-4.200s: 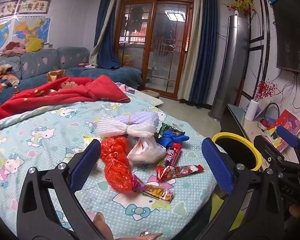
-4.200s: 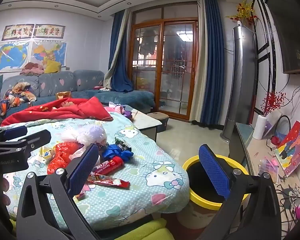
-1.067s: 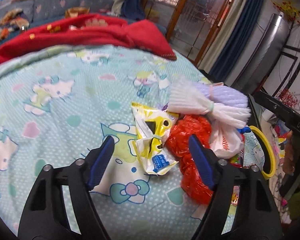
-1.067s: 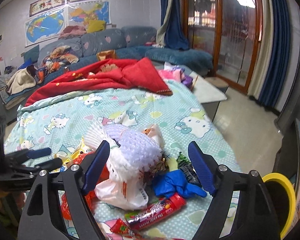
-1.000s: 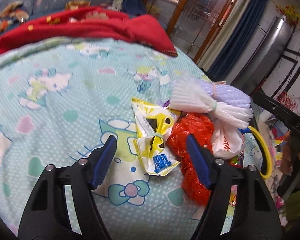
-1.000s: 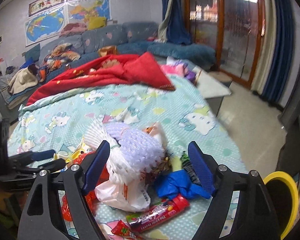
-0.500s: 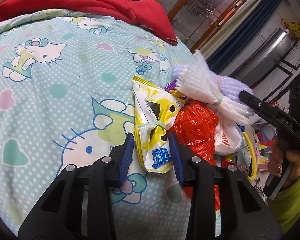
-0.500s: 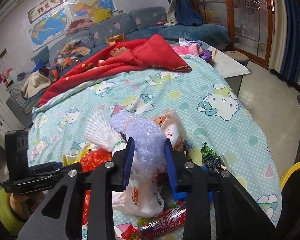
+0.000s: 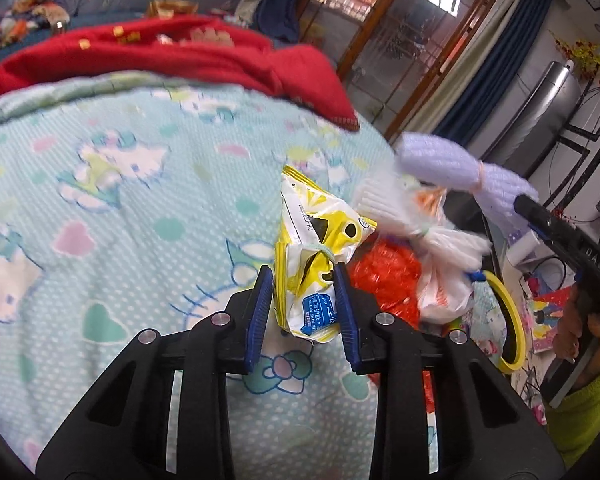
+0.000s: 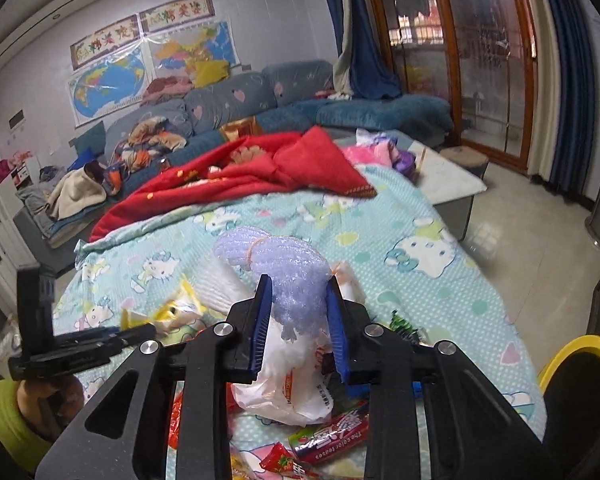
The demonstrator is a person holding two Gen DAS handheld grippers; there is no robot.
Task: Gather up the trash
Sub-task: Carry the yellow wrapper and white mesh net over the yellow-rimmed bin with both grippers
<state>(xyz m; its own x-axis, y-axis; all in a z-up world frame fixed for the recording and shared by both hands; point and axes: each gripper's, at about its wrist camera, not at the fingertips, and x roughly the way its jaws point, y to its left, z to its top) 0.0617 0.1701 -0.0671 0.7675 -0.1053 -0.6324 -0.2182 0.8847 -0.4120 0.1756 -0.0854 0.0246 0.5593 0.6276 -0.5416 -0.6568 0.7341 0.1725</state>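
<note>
You have each gripper clamped on trash, left gripper (image 9: 302, 280) pinching the yellow wrapper (image 9: 316, 256), right gripper (image 10: 298, 306) the lilac foam net (image 10: 288, 268), ready for the yellow bin (image 10: 580, 364).

Even, fairly bright indoor light, ceiling lamp reflected in the glass doors (image 9: 404, 40); soft shadows; strong fisheye bending and black corners; motion blur smears the bedspread (image 9: 100, 168) in the left view.
</note>
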